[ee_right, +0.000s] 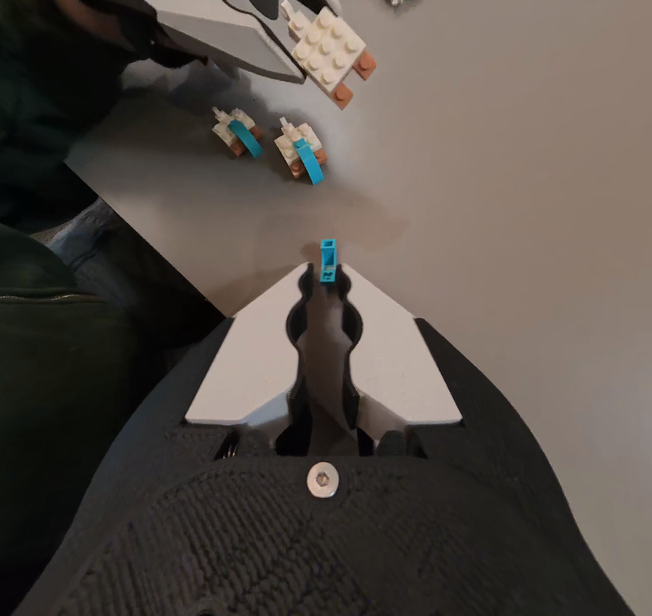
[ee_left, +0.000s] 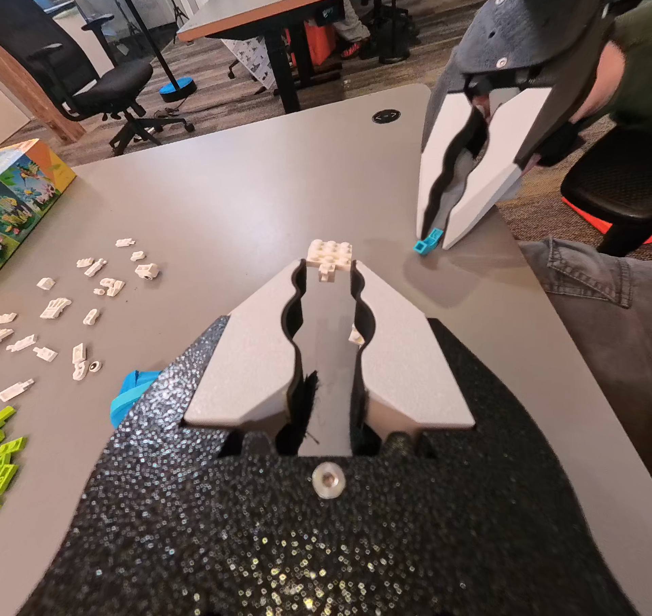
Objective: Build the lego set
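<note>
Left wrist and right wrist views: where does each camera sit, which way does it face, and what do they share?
Left wrist view: on the left gripper, facing across the grey table toward office chairs; it grips a white brick assembly.
Right wrist view: on the right gripper, facing down at the table edge; it holds a small blue piece; dark sleeve at left.
Shared: both grippers, both held pieces, the table.

Office (desks (ee_left: 268, 3), swivel chairs (ee_left: 116, 84))

Colourful box (ee_left: 28, 193) and green pieces (ee_left: 8, 458) cut off at the left edge.
</note>
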Demonstrator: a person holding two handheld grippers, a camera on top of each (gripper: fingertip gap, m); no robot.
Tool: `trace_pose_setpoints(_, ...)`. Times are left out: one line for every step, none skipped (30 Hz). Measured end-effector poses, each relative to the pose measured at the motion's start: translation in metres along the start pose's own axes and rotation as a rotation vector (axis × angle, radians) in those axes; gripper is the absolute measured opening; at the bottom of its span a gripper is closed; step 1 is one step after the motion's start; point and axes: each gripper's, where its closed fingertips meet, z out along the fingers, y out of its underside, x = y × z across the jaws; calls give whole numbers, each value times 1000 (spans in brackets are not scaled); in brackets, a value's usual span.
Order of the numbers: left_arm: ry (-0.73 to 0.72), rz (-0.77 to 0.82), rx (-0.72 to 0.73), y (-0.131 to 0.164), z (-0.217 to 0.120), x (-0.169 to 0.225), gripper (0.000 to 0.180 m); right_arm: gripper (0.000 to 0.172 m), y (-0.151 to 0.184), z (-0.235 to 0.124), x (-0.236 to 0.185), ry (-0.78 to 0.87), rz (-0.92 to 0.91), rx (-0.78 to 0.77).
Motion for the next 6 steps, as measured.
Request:
trace_pose_setpoints(-2,-1,3,0,0,0,22,8,-1,3,-2,-7,-22,-7)
trace_pose_setpoints(-7,-1,7,-1,-1,-2,23,8,-1,5,-2,-1,-63,-18)
trace_pose_setpoints(-14,-1,13,-2,-2,-3,23,8,-3,6,0,25,-133,-36)
trace_pose_setpoints(-25,-2,20,-3,-4,-6,23,7,-5,5,6,76,-246,-52)
trace_pose_setpoints(-36,-6,27,-4,-5,-9,23,7,-12,3,16,158,-391,-56)
trace_pose_setpoints(-47,-10,34,-5,-7,-11,23,7,-22,0,26,250,-544,-55)
